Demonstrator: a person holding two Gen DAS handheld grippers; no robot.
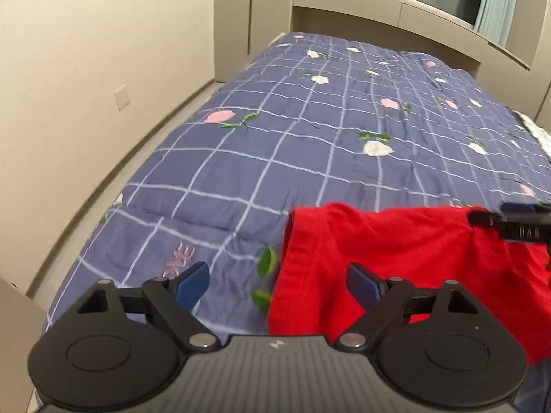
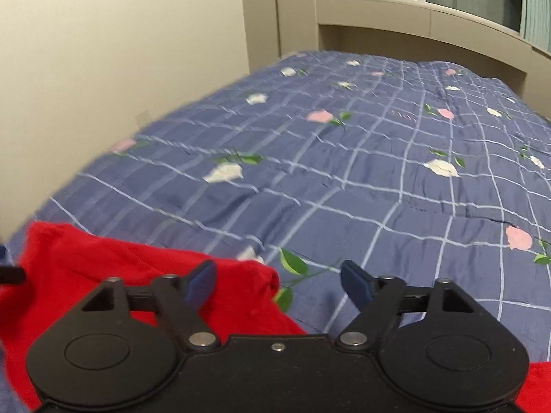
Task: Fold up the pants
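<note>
Red pants [image 1: 396, 258] lie bunched on the near end of a blue checked quilt [image 1: 292, 144]. My left gripper [image 1: 277, 284] stands open just over their left edge, with the right pad above the red cloth and the left pad above the quilt. Nothing is pinched. A black finger [image 1: 516, 230] of the other gripper shows at the pants' upper right corner. In the right wrist view my right gripper [image 2: 279, 282] is open over the right edge of the red pants [image 2: 103, 265]. Its left pad is over the cloth and its right pad over the quilt [image 2: 344, 172].
The bed stretches far ahead, covered by the flowered quilt. A beige wall [image 1: 86, 86] runs along its left side with a narrow floor gap. A beige shelf unit [image 1: 413, 17] and a curtained window stand beyond the far end.
</note>
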